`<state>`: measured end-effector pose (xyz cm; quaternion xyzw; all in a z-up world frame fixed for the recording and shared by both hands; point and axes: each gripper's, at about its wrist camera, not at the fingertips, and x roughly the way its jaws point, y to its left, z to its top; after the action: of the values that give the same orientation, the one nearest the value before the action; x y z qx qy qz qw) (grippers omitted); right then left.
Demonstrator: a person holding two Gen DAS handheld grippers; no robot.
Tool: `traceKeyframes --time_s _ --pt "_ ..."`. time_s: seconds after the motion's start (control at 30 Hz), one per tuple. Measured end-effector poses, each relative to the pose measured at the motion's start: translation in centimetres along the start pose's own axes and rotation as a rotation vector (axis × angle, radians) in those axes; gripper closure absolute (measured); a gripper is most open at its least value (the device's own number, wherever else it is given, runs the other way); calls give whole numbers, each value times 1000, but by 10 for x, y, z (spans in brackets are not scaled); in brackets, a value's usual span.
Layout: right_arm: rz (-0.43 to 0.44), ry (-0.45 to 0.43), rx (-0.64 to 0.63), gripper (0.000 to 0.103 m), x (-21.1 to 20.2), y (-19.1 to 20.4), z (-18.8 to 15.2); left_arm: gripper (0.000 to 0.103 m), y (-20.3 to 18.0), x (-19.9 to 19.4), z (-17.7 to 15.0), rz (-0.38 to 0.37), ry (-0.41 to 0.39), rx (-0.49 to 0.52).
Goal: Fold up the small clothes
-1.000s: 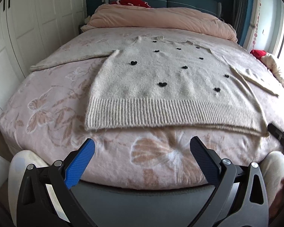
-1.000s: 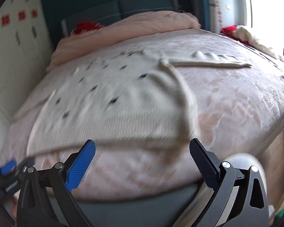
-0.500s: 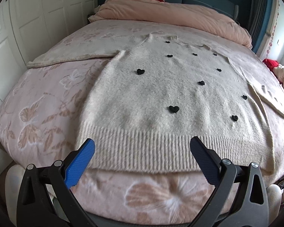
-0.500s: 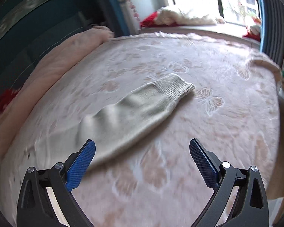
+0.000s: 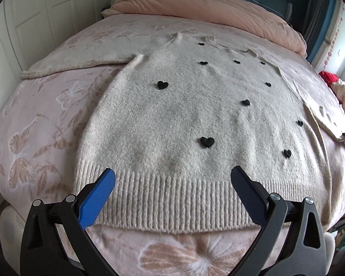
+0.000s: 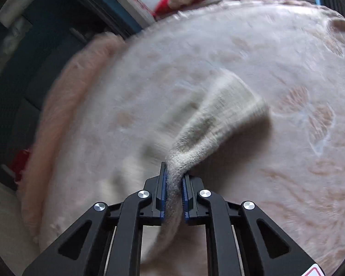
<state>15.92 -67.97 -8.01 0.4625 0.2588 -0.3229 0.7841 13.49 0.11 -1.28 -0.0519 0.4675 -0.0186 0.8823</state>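
Cream knit sweater (image 5: 177, 124) with black heart appliqués lies flat, front up, on the pink butterfly-print bedspread (image 5: 34, 138), ribbed hem (image 5: 172, 197) toward the foot of the bed, one sleeve (image 5: 80, 62) stretched out sideways toward the white wardrobe.

Right gripper (image 6: 174, 193) — jaws closing, pads already pinching the other sleeve (image 6: 218, 115) a little back from its ribbed cuff; the fabric bunches and tents up off the bedspread between them.

Left gripper (image 5: 172, 184) hovers over the hem, jaws wide apart, holding nothing.

Handling, as I judge it: light, soft, floppy knit — no stiffness, drapes and stretches when lifted, fuzzy enough not to slip out of a pinch. Likely clings to the plush bedspread and drags rather than slides. Best holds are the ribbed parts: cuffs, hem corners, neckline. Avoid clamping on the hearts.
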Motion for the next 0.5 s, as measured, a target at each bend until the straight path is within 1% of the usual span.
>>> traceKeyframes --time_s 0.03,0.07,0.1,0.13,0.17,0.2,0.23,0.27,0.3,0.33,0.37,0.4,0.43,0.47,0.5 --pt "104 -55 4 93 -15 18 1 5 3 0 1 -8 -3 -14" --pt "183 -80 -13 93 -26 37 1 5 7 -2 2 -19 -10 -33" --pt "253 -90 -47 93 -36 60 -1 5 10 -3 3 -30 -15 -46" --pt "350 -86 -119 93 -49 97 -8 5 13 -4 5 -49 -21 -64" --pt "416 -75 -181 93 -59 127 -17 5 16 -5 7 -63 -25 -79" --pt "477 -59 -250 93 -69 158 -30 5 19 -6 11 -83 -31 -102" --pt "546 -32 -340 93 -79 196 -52 5 22 -7 14 -100 -33 -121" --pt "602 -1 -419 92 -87 228 -74 5 25 -8 19 -118 -38 -145" --pt "660 44 -512 92 -92 261 -105 5 28 -8 23 -126 -44 -161" --pt "704 102 -607 87 -94 292 -140 5 30 -9 28 -133 -51 -176" --pt "725 154 -683 85 -93 313 -171 5 32 -9 31 -138 -55 -188" --pt "735 210 -757 81 -88 331 -204 5 36 -9 39 -145 -63 -207" --pt "732 281 -837 69 -81 347 -243 5 38 -9 43 -151 -67 -217" --pt "718 320 -884 67 -74 353 -270 5 40 -7 50 -158 -68 -225" --pt "702 349 -914 67 -70 355 -291 5 41 -5 57 -163 -66 -229"
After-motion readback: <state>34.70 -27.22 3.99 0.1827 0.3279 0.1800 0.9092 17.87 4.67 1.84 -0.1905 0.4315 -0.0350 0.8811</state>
